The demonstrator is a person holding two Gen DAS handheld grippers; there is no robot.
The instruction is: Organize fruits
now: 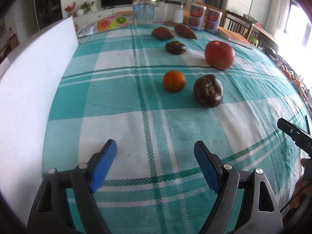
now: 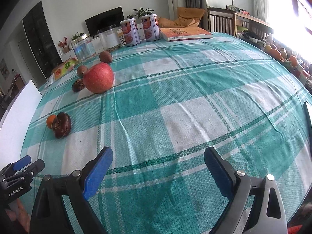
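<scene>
Nearest the cameras, the left hand-held gripper (image 1: 155,149) hangs low over the checked cloth with its blue pads spread wide and nothing between them, and the right hand-held gripper (image 2: 158,156) is the same: apart, empty, pointed across a bare stretch of the surface (image 2: 195,105). Just beyond the left one lie the first fruits, a small orange (image 1: 174,81) and beside it a dark purple fruit (image 1: 208,90), close together though whether they touch is unclear. Further on sits a red apple (image 1: 219,55), with a second, smaller dark fruit (image 1: 175,47) to its left, and behind those two brown, pointed fruits (image 1: 162,33) rest side by side. At the far edge stand a clear jar (image 1: 144,10), a second container (image 1: 174,13), two printed cans (image 1: 197,16) and a book (image 2: 185,33). Judging from this, the organizing has scarcely begun: every fruit lies loose on the cloth, none gripped, and no sorted grouping or receiving container is evident yet, so all of it remains to do.
</scene>
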